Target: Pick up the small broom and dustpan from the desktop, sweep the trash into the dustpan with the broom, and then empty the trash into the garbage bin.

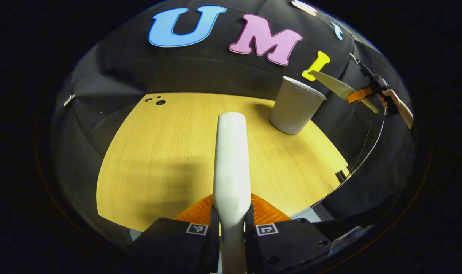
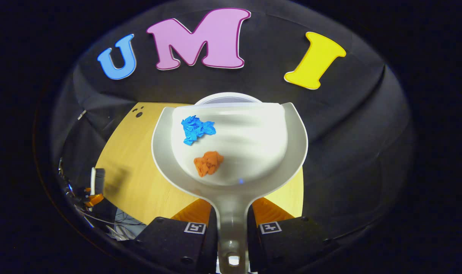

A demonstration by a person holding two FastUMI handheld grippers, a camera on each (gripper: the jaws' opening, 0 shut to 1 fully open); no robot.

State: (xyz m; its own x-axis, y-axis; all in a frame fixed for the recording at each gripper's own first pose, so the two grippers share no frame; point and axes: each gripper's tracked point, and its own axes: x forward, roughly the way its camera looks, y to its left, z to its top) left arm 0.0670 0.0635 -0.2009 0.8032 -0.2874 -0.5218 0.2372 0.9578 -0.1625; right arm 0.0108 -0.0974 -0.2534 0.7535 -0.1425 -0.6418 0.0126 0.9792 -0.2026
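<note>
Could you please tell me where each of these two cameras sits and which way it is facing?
Left gripper view: rides on the left gripper, shut on the broom, looking across the wooden table toward the bin; farther off, a hand holds the right gripper.
Right gripper view: rides on the right gripper, shut on the dustpan handle, looking over the pan, with blue trash and orange trash, at the bin rim.
Shared: table, bin, dustpan.

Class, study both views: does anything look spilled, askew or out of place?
Nothing stands out. The blue scrap and orange scrap lie inside the dustpan, held near the upright bin; no trash shows on the desk.
</note>
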